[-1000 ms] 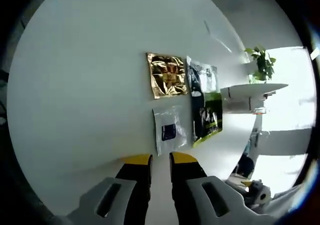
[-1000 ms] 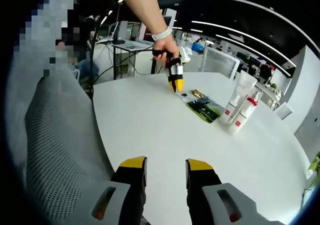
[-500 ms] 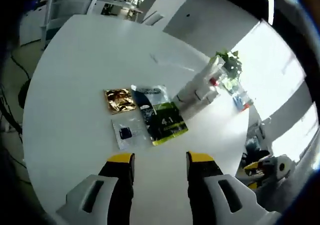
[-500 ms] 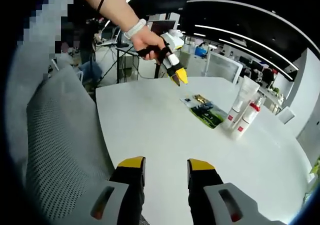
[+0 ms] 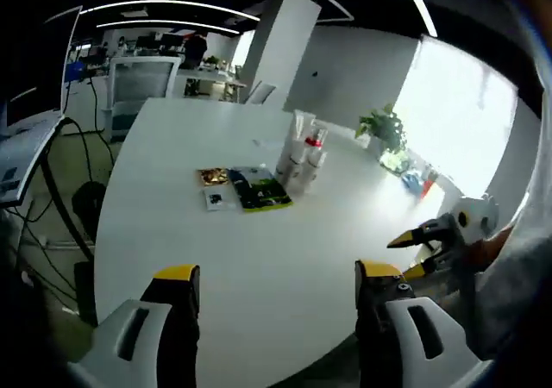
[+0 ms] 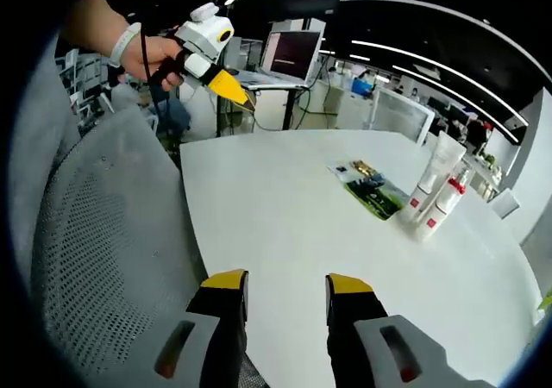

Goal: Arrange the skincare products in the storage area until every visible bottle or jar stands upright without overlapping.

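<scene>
A tight group of white skincare tubes and bottles (image 6: pixel 435 194) with red labels stands upright on the round white table (image 6: pixel 285 215); the left gripper view has the bottles (image 5: pixel 299 153) near the table's middle. Flat sachets (image 6: pixel 369 184) lie beside them, gold, black-green and clear, and the sachets (image 5: pixel 244 190) sit left of the bottles in the left gripper view. My left gripper (image 5: pixel 277 272) is wide open, far back from the table; a hand holds the left gripper (image 6: pixel 226 84) high. My right gripper (image 6: pixel 286 280) is open and empty over the near table edge; the right gripper (image 5: pixel 412 254) enters from the right.
A grey mesh chair back (image 6: pixel 95 241) stands close on the left of the right gripper view. A laptop (image 6: pixel 293 53) sits on a desk beyond the table. A potted plant (image 5: pixel 385 131) stands behind the table, with office desks and chairs further back.
The left gripper has drawn up and back from the sachets, and its jaws have opened wider. The right gripper has barely moved.
</scene>
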Action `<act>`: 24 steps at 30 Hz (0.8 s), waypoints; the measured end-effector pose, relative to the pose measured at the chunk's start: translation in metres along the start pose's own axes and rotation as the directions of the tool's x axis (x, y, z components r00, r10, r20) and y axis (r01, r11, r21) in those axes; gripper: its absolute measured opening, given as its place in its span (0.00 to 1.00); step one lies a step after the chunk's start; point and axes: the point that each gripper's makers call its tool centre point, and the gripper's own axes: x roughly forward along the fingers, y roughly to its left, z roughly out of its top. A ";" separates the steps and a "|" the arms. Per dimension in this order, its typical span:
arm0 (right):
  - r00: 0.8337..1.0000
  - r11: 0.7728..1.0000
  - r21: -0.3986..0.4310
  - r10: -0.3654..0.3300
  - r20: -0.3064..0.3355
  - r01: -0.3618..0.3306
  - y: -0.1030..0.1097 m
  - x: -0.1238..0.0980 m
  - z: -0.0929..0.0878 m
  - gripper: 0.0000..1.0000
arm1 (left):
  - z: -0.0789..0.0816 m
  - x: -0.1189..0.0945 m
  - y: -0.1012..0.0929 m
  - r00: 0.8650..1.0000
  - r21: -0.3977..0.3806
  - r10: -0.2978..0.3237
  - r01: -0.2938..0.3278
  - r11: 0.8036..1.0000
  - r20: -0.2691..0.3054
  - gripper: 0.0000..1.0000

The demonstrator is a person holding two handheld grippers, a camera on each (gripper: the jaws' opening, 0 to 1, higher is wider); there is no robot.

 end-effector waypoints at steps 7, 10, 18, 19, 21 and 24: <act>0.999 0.999 0.036 0.002 -0.032 -0.001 0.000 0.002 -0.006 0.33 | -0.029 -0.013 0.011 0.998 0.078 0.066 -0.065 0.995 -0.008 0.77; 0.999 0.999 0.038 0.009 -0.044 -0.007 0.002 0.003 -0.007 0.33 | -0.032 -0.014 0.014 0.998 0.084 0.063 -0.063 0.994 0.006 0.78; 0.998 0.987 0.152 -0.057 0.000 0.057 -0.006 -0.006 0.018 0.34 | -0.031 -0.007 0.008 0.998 0.088 0.021 -0.026 0.996 0.056 0.77; 0.997 0.981 0.183 -0.070 0.020 0.065 -0.007 -0.006 0.023 0.35 | -0.026 -0.006 0.004 0.997 0.089 0.009 -0.017 0.996 0.080 0.77; 0.994 0.963 0.255 -0.104 0.045 0.089 -0.010 -0.008 0.028 0.39 | -0.023 -0.003 -0.002 0.995 0.100 0.001 -0.010 0.995 0.097 0.78; 0.985 0.929 0.355 -0.149 0.086 0.109 -0.015 -0.012 0.031 0.47 | -0.018 0.006 -0.020 0.991 0.111 -0.051 0.038 0.993 0.121 0.81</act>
